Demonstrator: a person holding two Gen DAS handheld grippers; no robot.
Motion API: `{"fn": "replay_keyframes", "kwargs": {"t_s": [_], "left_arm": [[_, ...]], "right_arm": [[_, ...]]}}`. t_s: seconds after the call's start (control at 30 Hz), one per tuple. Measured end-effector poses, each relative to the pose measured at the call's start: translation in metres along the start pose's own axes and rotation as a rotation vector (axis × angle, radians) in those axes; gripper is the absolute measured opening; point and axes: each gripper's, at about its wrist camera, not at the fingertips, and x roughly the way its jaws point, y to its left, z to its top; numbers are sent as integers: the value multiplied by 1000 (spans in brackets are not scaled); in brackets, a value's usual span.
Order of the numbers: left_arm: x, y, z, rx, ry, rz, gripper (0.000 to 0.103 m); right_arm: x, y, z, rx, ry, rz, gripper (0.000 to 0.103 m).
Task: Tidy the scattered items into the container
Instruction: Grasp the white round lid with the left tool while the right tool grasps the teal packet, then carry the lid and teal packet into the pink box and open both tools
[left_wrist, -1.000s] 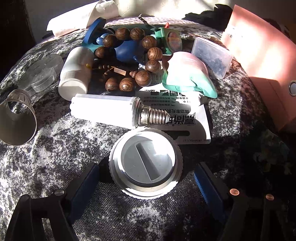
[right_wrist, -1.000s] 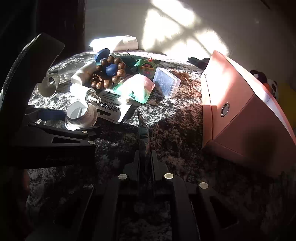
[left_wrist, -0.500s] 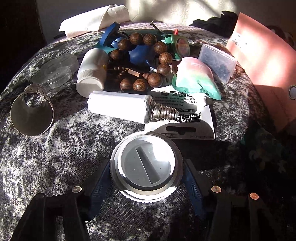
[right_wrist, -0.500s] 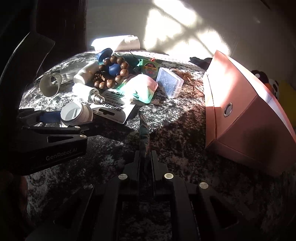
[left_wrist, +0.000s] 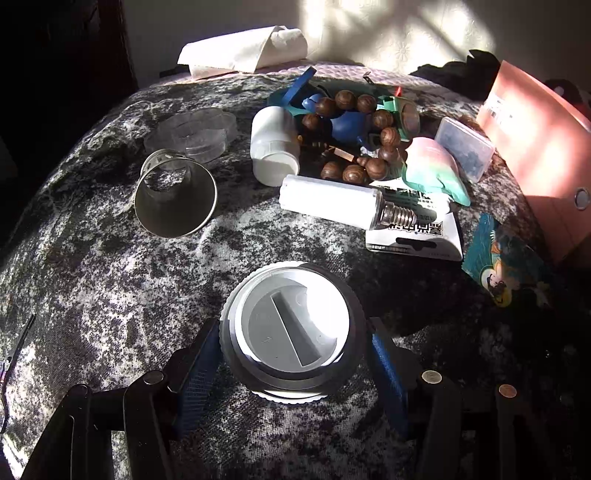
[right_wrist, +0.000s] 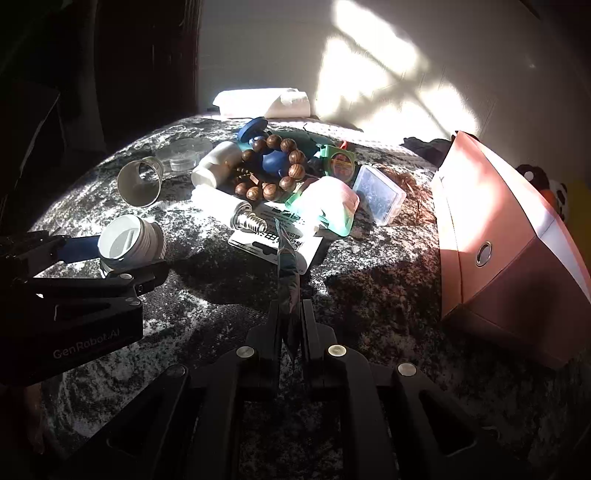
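Observation:
A round grey-and-white ribbed cap (left_wrist: 291, 328) sits between the blue pads of my left gripper (left_wrist: 291, 347), which is shut on its sides and holds it just above the mottled cloth. The right wrist view shows that cap (right_wrist: 127, 242) in the left gripper (right_wrist: 125, 256) at the left. My right gripper (right_wrist: 290, 314) is shut on a thin teal picture card (right_wrist: 288, 266), seen edge-on there. The card's (left_wrist: 506, 258) face shows in the left wrist view. The pink box container (right_wrist: 498, 229) stands at the right, also in the left wrist view (left_wrist: 535, 140).
Scattered on the cloth are a white tube bulb (left_wrist: 332, 201), a printed package card (left_wrist: 413, 238), a wooden bead bracelet (left_wrist: 369, 110), a white bottle (left_wrist: 273, 147), a metal cup (left_wrist: 173, 199), a clear dish (left_wrist: 192, 133), a pastel pouch (left_wrist: 432, 170) and a clear plastic box (left_wrist: 465, 147). Folded tissue (left_wrist: 243, 48) lies at the back.
The left jaws closed onto the cap, then drew back and up with it, away from the bulb. The right gripper, still holding the card, rose slightly.

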Motion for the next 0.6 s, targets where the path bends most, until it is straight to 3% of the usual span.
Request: {"fn": "replay_keyframes", "kwargs": {"t_s": [0.6], "left_arm": [[-42,17,-20,-12,-24,50,65]], "right_arm": [[-25,24,8,-29,-58,71,9]]}}
